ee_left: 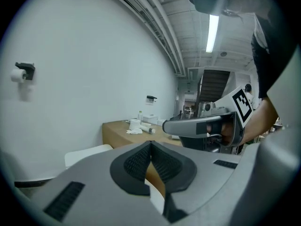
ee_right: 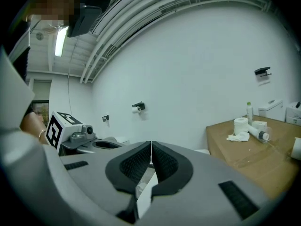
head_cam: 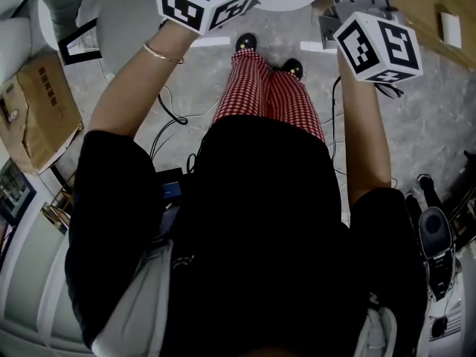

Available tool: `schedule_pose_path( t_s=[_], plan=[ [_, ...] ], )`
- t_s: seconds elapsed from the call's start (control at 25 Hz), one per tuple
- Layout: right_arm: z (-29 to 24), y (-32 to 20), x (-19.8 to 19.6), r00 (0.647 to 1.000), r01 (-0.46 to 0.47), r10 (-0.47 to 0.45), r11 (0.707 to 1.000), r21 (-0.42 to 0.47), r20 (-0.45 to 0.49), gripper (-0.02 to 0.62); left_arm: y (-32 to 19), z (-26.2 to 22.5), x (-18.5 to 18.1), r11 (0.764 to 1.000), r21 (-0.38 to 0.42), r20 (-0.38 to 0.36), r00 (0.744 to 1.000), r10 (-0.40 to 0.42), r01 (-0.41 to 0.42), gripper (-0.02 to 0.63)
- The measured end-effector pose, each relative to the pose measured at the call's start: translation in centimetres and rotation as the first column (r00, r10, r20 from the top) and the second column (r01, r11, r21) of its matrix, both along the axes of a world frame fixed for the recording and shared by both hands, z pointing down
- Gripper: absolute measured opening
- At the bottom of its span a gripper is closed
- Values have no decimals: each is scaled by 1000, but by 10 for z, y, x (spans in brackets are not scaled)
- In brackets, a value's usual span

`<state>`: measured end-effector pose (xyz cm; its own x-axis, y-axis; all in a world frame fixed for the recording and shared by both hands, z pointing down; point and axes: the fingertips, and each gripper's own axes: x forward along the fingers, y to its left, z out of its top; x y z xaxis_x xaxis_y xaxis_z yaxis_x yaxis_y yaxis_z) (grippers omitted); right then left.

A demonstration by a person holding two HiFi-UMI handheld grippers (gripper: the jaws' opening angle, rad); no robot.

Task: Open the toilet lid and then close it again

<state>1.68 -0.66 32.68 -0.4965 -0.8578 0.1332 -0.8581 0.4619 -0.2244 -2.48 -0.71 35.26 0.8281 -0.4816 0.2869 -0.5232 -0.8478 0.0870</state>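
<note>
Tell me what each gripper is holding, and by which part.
Nothing is held. The left gripper and the right gripper each have their jaws closed together with nothing between them.

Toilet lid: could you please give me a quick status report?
Left claw shut, empty. Right claw shut, empty. Both held high, touching nothing. Toilet lid not clearly in view.
</note>
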Motion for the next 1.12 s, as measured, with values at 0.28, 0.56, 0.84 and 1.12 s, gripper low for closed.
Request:
schedule_pose_path(
  t_s=[0.28, 0.56, 0.84, 1.12],
  plan=[
    [-20, 6, -12, 1000, 9, -9, 1000, 20, 1, 20, -1, -28, -23, 1000, 24, 3, 1000, -2, 2, 3],
    [-30, 6, -11, 1000, -5, 4, 1000, 28, 25, 20, -5, -44, -37, 998, 43, -10, 999, -39, 39, 3],
    [-53, 10, -12, 1000, 5, -7, 998, 62, 23, 20, -2, -66, -43, 995, 79, -10, 998, -57, 58, 3],
    [-75, 17, -14, 1000, 16, -17, 997, 81, 12, 20, 8, -88, -42, 988, 123, 3, 996, -90, 89, 3]
  ],
)
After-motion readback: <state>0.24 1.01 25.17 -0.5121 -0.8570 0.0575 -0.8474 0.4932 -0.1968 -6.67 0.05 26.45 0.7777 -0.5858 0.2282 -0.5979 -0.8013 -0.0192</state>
